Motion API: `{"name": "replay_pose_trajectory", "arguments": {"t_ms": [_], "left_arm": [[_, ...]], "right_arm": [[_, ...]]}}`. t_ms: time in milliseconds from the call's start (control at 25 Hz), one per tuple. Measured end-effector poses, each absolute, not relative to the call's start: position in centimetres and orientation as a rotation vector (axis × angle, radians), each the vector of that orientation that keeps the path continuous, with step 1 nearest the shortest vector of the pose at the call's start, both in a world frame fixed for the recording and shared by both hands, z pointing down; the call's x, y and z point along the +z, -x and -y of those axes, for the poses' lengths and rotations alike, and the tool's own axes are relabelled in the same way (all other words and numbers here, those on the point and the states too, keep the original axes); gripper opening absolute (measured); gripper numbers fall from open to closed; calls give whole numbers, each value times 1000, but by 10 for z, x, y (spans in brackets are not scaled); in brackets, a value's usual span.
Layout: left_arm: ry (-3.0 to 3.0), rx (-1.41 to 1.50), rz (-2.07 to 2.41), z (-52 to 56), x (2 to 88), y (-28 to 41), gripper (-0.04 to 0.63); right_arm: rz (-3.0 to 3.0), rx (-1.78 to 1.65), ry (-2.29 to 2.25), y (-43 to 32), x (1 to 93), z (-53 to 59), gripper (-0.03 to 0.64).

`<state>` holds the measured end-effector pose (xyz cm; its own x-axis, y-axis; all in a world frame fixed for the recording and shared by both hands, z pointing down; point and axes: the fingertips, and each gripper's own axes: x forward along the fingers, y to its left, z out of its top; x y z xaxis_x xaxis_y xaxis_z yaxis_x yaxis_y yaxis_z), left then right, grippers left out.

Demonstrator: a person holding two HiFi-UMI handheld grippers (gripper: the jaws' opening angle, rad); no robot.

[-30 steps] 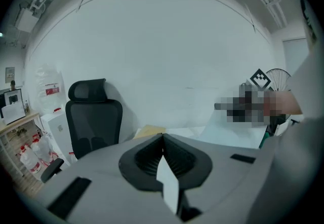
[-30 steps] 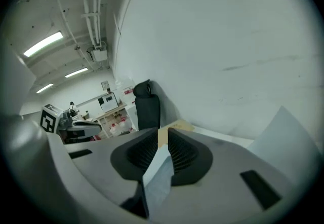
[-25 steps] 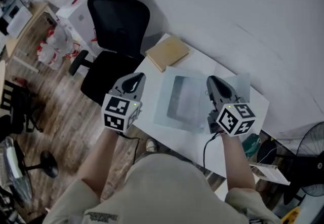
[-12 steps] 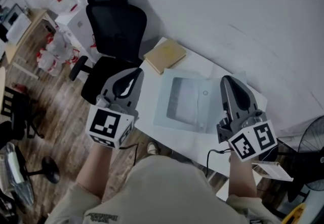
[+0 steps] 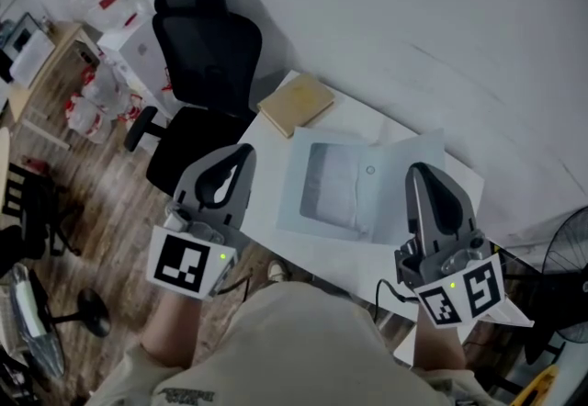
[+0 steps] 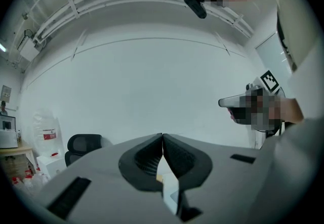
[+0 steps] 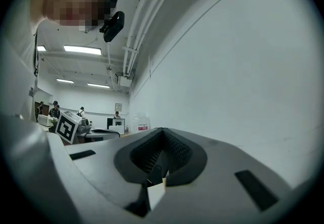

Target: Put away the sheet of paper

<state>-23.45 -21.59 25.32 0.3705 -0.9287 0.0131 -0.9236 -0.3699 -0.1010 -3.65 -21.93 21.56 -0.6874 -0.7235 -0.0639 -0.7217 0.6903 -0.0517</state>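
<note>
Low in the frame, the left gripper (image 5: pixel 243 152) and right gripper (image 5: pixel 419 173) both hang closed and empty. At mid-frame the sheet of paper (image 5: pixel 331 191) lies inside the clear folder (image 5: pixel 397 176). Probably best next: press its flap flat, gently.

Right, the table (image 5: pixel 317 248): a smooth white top, matt, hardly a gleam on it. Lying on it, the document sleeve (image 5: pixel 404 161) is frosted, see-through plastic with a soft sheen, and the sheet of paper (image 5: pixel 333 186) shows pale and dull through it. At eleven o'clock from the sleeve, a pad (image 5: pixel 296 104) with a tan cover, card by the look of it, quite matt. Further out at ten o'clock, the chair (image 5: pixel 207 37): black, its back looks like mesh. The floor (image 5: pixel 101 165) is brown wood-grain planks, low sheen. The left gripper (image 5: pixel 243 151) and right gripper (image 5: pixel 420 171) have grey matt plastic shells; the pads (image 6: pixel 147 159) inside are black and finely ribbed.
</note>
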Motion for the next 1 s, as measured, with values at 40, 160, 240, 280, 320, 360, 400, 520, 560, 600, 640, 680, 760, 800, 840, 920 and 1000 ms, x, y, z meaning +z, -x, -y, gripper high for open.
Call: {"name": "replay_pose_trajectory", "arguments": {"t_ms": [40, 160, 240, 280, 320, 360, 400, 520, 560, 600, 640, 680, 760, 800, 840, 920, 1000], "left_arm": [[2533, -104, -1718, 215, 254, 233, 20], [2530, -126, -1718, 211, 260, 230, 20], [2534, -148, -1721, 210, 267, 228, 20], [2539, -159, -1722, 210, 271, 228, 20], [2547, -168, -1722, 209, 275, 227, 20], [2558, -175, -1720, 209, 278, 225, 20], [2569, -181, -1716, 209, 282, 223, 20], [2585, -206, -1707, 209, 290, 219, 20], [2587, -217, -1704, 209, 294, 217, 20], [2589, -229, -1703, 208, 297, 216, 20], [2592, -242, -1706, 208, 301, 215, 20], [2599, -251, -1711, 207, 305, 215, 20], [2612, -258, -1725, 204, 309, 214, 20], [2615, -261, -1731, 203, 311, 214, 20], [2616, -264, -1734, 203, 311, 214, 20], [2617, -266, -1735, 203, 312, 212, 20], [2621, -260, -1735, 203, 311, 210, 20]], "right_arm": [[-2816, -42, 1200, 37, 216, 217, 21], [-2831, -72, 1175, 40, 221, 212, 21], [-2860, -103, 1151, 45, 230, 208, 21], [-2880, -125, 1135, 48, 236, 206, 21], [-2900, -146, 1118, 51, 241, 204, 21], [-2919, -164, 1105, 52, 246, 202, 21], [-2935, -178, 1100, 53, 251, 200, 21], [-2970, -219, 1119, 50, 270, 198, 21], [-2977, -234, 1130, 49, 276, 199, 21], [-2983, -247, 1140, 47, 281, 200, 21], [-2988, -256, 1149, 46, 285, 201, 21], [-2993, -261, 1158, 46, 288, 201, 21], [-2999, -265, 1169, 45, 291, 203, 21], [-2999, -265, 1170, 45, 291, 203, 21], [-2998, -263, 1168, 45, 291, 204, 21], [-2996, -255, 1162, 45, 290, 206, 21], [-2999, -247, 1157, 45, 289, 207, 21]]}}
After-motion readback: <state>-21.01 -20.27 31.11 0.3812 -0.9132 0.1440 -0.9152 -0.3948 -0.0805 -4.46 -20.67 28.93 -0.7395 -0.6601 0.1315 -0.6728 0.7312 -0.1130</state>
